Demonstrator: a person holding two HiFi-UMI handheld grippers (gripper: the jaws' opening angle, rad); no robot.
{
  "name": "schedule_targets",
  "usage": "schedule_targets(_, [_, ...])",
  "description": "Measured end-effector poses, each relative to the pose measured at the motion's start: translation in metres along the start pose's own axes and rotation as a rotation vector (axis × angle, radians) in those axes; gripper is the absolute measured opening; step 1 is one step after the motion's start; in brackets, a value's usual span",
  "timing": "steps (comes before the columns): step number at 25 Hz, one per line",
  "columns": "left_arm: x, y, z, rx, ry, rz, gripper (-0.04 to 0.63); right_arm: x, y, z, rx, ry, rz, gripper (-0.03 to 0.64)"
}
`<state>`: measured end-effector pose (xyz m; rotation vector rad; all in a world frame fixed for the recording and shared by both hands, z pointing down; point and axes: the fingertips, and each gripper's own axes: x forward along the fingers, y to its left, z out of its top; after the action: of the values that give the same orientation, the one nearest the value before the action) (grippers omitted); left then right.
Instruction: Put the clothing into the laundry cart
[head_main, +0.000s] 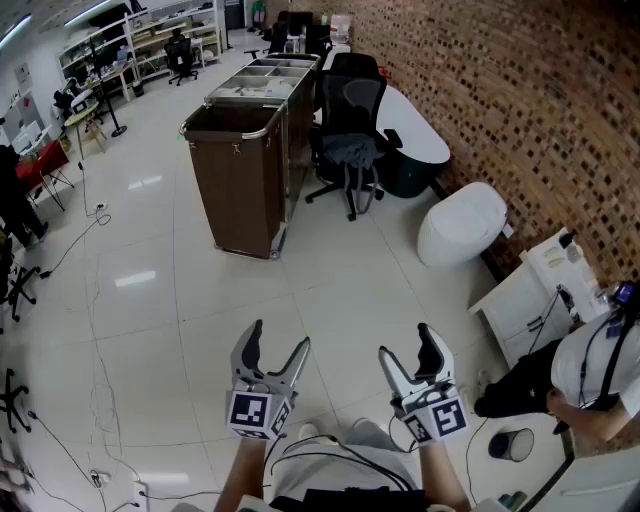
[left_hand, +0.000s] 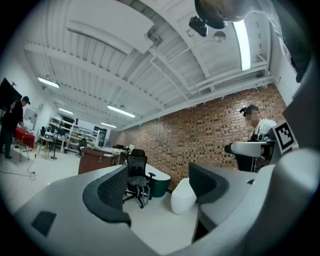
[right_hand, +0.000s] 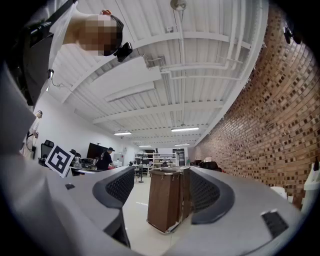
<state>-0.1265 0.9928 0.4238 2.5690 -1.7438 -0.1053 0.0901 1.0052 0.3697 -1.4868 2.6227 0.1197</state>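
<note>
The brown laundry cart (head_main: 240, 175) stands on the white floor ahead of me, its top open. To its right is a black office chair (head_main: 352, 110) with a grey piece of clothing (head_main: 350, 150) lying on the seat. My left gripper (head_main: 279, 338) and right gripper (head_main: 406, 342) are held side by side low in the head view, well short of both. Each is open with nothing between its jaws. The left gripper view looks past its gripper (left_hand: 157, 185) at the chair (left_hand: 137, 176) and the cart (left_hand: 99, 158). The right gripper (right_hand: 162, 189) frames the cart (right_hand: 167, 202).
A white rounded stool (head_main: 462, 222) sits by the brick wall, and a white table (head_main: 418, 135) stands behind the chair. A person (head_main: 590, 375) is beside a white cabinet (head_main: 525, 300) at the right. Cables (head_main: 95, 330) trail over the floor at the left. Shelves and desks line the far end.
</note>
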Motion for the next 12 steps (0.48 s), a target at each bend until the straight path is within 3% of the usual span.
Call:
schedule_targets(5, [0.025,0.015,-0.015,-0.017,0.052,0.010,0.379,0.008,-0.034,-0.011,0.045,0.008,-0.052,0.350])
schedule_targets(12, [0.112,0.003,-0.004,0.024,0.027,-0.017,0.379,0.056,-0.101,-0.022,0.067,-0.056,-0.048,0.350])
